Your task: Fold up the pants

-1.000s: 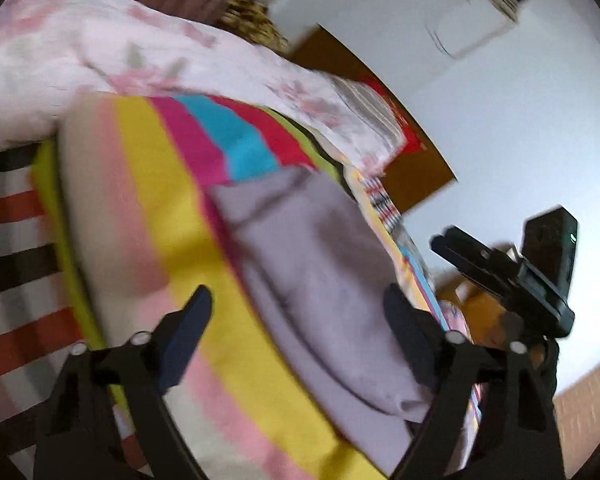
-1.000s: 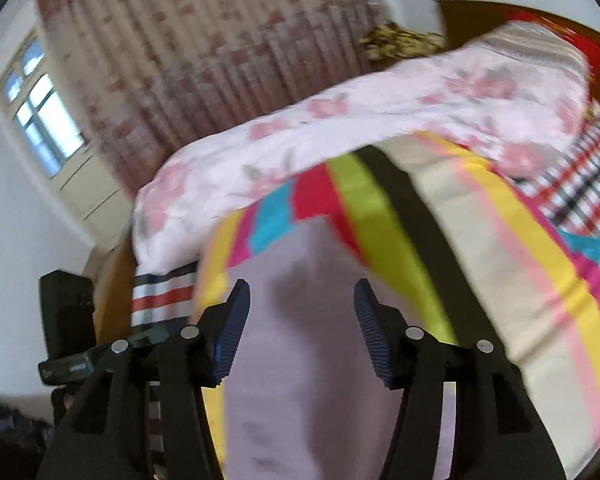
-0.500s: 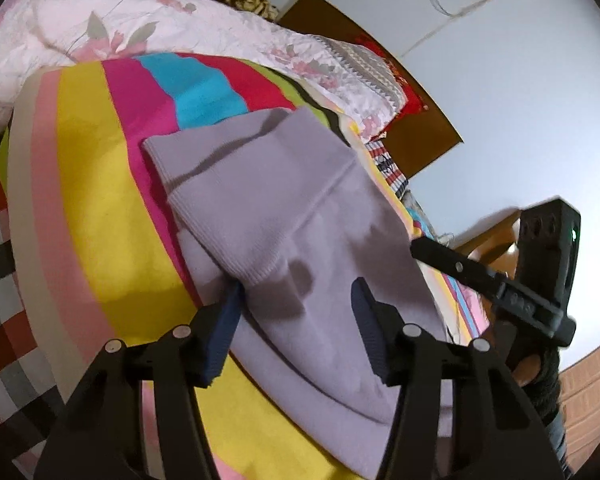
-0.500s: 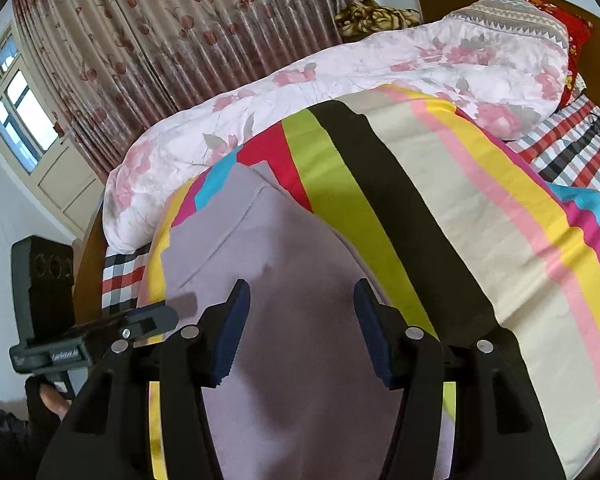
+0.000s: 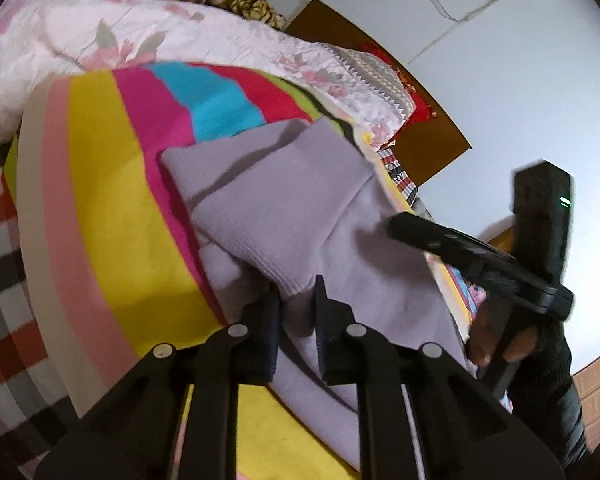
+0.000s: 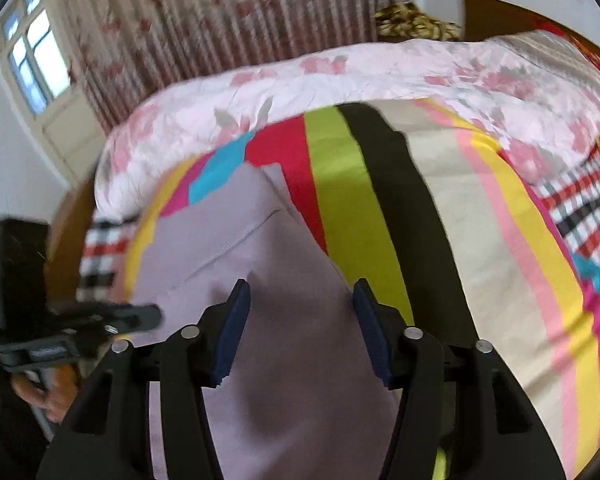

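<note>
Lilac pants (image 5: 300, 208) lie on the striped blanket (image 5: 100, 208) of the bed, long axis running away from both cameras. Left gripper (image 5: 296, 300): jaws closing on the ribbed folded edge at the near end; cloth sits between the pads. Right gripper (image 6: 300, 312): jaws closing but spread over flat fabric, nothing pinched. Left is nearer a grasp. Near end cut off by the frame; right view blurred.

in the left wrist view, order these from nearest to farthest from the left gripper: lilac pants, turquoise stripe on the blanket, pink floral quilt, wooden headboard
1. lilac pants, their ribbed hem between the closing jaws of the left gripper
2. turquoise stripe, beyond the pants, upper middle
3. pink floral quilt, behind the striped blanket
4. wooden headboard, far end, upper right
</note>
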